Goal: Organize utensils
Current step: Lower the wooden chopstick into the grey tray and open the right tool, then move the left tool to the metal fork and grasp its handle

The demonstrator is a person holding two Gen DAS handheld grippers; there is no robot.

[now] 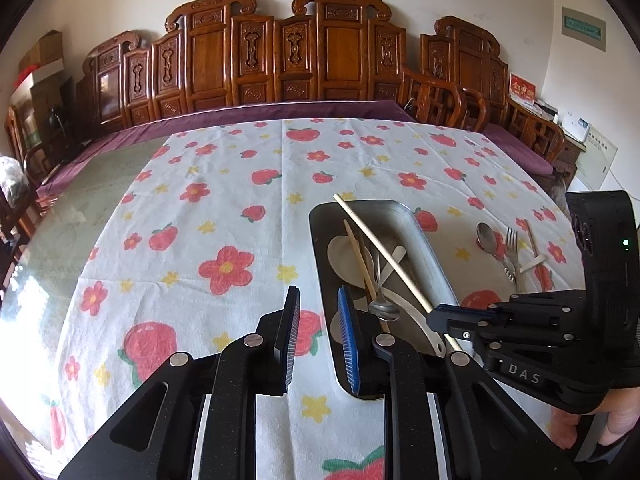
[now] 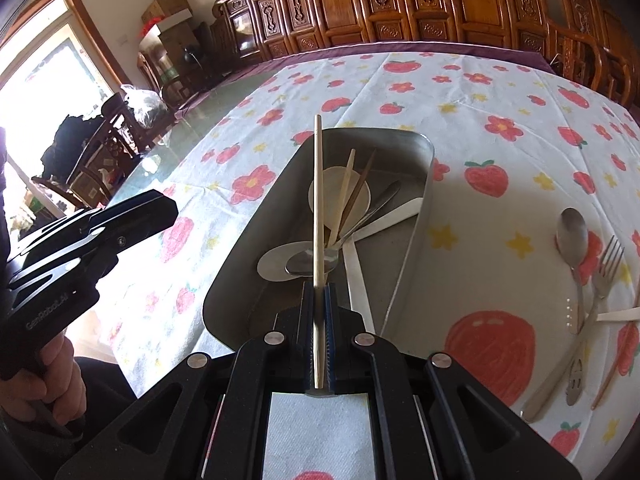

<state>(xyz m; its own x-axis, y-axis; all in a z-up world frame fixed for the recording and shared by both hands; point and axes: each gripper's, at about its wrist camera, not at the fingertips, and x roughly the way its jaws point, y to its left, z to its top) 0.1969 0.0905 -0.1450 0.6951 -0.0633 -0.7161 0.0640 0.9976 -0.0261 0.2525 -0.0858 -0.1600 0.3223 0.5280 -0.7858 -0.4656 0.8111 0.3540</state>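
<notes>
- Clamping a pale chopstick (image 2: 318, 216) between its pads, the right gripper (image 2: 319, 312) holds it above the grey metal tray (image 2: 420, 216), tip pointing away.
- Left gripper (image 1: 318, 332) hangs over the tray's near left edge, jaws apart, nothing between them.
- Spoons and chopsticks lie in the tray; a metal spoon (image 2: 573, 240) and fork (image 2: 600, 280) rest on the floral tablecloth (image 1: 180, 220) to its right.

tablecloth (image 1: 240, 184): white, red flowers, yellow stars | tray (image 2: 248, 264): grey | chopstick (image 2: 318, 200): pale wood
</notes>
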